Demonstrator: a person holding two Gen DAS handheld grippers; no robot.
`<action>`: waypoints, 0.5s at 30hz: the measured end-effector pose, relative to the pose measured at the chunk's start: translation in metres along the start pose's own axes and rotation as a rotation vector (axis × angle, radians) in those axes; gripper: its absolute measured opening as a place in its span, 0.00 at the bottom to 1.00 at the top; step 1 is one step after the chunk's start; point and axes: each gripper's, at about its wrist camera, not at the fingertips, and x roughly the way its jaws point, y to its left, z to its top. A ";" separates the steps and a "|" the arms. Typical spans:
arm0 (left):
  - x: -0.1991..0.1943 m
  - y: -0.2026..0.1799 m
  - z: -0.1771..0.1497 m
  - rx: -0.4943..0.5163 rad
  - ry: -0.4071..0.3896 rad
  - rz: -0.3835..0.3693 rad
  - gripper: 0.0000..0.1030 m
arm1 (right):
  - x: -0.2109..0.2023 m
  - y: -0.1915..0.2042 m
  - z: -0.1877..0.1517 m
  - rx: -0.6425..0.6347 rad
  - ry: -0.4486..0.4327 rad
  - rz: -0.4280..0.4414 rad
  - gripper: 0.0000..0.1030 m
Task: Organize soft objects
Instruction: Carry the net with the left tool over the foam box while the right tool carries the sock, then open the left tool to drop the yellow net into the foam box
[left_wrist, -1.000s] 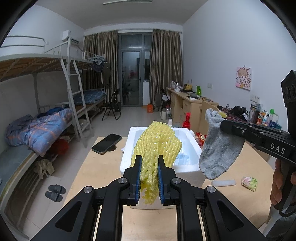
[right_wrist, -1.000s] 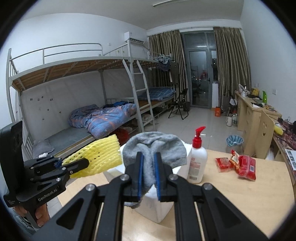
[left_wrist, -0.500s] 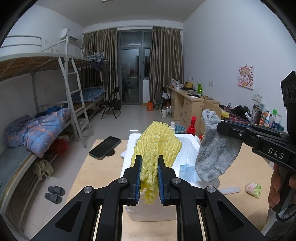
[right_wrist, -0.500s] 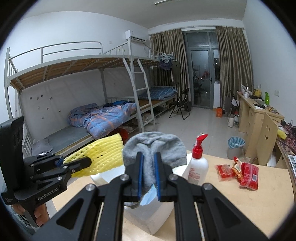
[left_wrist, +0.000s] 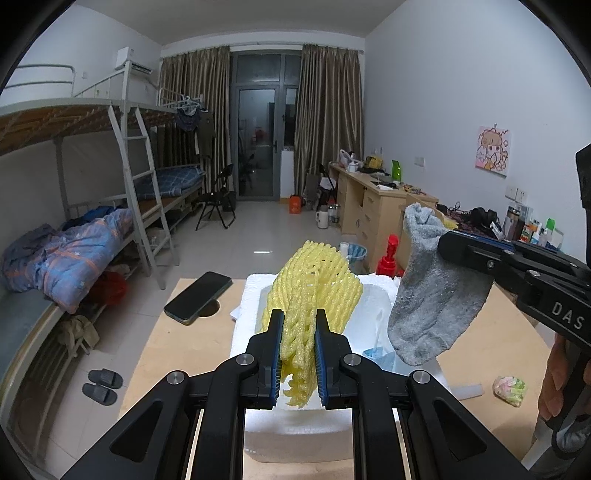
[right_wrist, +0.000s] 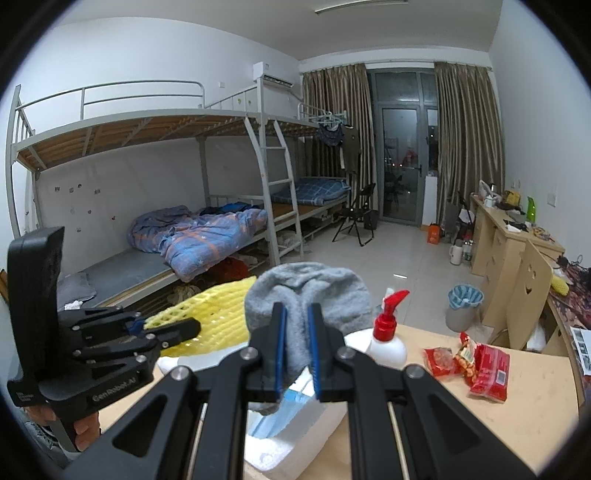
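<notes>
Limp grey sock (left_wrist: 428, 306) — yellow foam net (left_wrist: 314, 291)

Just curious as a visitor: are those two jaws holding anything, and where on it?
Left gripper pinches the yellow foam net near its lower end; right gripper clamps the grey sock mid-length.

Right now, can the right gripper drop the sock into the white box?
Probably yes. The right gripper holds the sock over the open box; only a mask lies inside, and the net hangs beside.
</notes>
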 end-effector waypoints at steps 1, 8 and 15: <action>0.002 0.000 0.000 0.002 0.005 0.001 0.16 | 0.001 0.001 0.000 -0.001 0.002 0.001 0.14; 0.019 -0.001 0.003 0.014 0.036 -0.011 0.16 | 0.004 -0.006 0.000 0.008 0.005 -0.005 0.14; 0.034 -0.006 0.005 0.032 0.072 -0.037 0.16 | 0.000 -0.008 -0.001 0.014 -0.004 -0.007 0.14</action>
